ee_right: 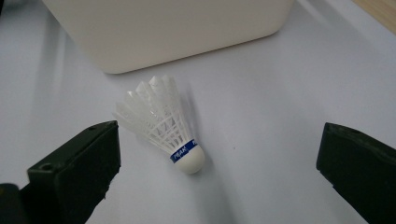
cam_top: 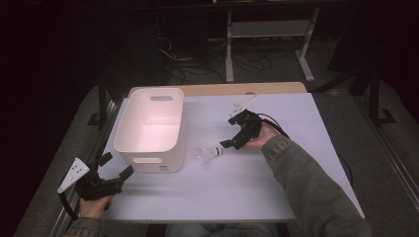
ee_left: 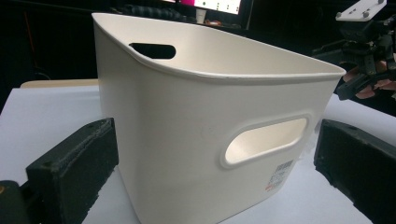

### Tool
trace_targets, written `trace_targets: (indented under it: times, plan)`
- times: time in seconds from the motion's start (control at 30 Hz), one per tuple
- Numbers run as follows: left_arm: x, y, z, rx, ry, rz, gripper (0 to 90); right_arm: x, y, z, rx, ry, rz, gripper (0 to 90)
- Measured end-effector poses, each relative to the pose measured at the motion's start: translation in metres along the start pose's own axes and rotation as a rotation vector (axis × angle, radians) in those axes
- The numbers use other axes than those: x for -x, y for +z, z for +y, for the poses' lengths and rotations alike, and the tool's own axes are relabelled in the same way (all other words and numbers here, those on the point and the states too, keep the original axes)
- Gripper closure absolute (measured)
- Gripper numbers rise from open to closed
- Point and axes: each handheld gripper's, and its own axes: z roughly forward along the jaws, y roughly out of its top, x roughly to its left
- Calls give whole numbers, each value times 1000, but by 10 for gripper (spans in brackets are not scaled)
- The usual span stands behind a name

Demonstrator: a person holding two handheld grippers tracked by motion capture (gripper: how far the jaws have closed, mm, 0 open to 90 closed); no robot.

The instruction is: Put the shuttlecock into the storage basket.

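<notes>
The white bin (cam_top: 150, 128) stands on the table (cam_top: 276, 182), and my left gripper (cam_top: 114, 170) waits wide open and empty before its near wall. My right gripper (ee_right: 219, 154) — also wide open, holding nothing — has the shuttlecock (ee_right: 161, 123) lying between its jaws, just beside the bin. I fear one jaw touches first and pushes this light thing away — the feathers may also crush.

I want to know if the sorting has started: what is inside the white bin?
The white bin looks bare inside in the high view; its near wall hides a strip of the floor. The shuttlecock lies on the table beside it.
</notes>
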Motion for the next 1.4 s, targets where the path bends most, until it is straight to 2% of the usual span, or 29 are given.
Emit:
trace_targets:
  times: [0.13,0.23,0.3,0.53,0.9,0.93,1.0,1.03,1.1,1.17,1.27,1.4]
  plan:
    - [0,0,0,0,0,-1,0,0,4,3,3,-39,12,0]
    - [0,0,0,1,-4,-2,0,0,6,4,-5,-50,20,0]
    - [1,0,0,1,-3,-3,0,1,10,6,-15,-87,22,0]
    - [0,0,0,1,-1,-4,0,3,19,9,-50,-159,43,0]
    - [2,0,0,2,-3,-7,0,6,29,9,-102,-226,51,0]
    - [2,0,0,4,-5,-7,0,5,31,8,-125,-239,49,0]
    - [2,-1,0,6,-5,-6,0,5,35,8,-129,-274,51,17]
    - [2,-1,0,6,-5,-6,0,5,35,8,-129,-274,51,17]
    - [2,-1,0,5,-4,-5,0,4,40,9,-159,-300,64,18]
    - [2,-1,0,5,-4,-5,0,3,42,9,-162,-300,75,18]
    - [2,-1,1,6,2,-5,0,3,46,12,-165,-331,102,29]
    - [2,-2,0,8,1,-7,0,2,53,14,-197,-373,113,83]
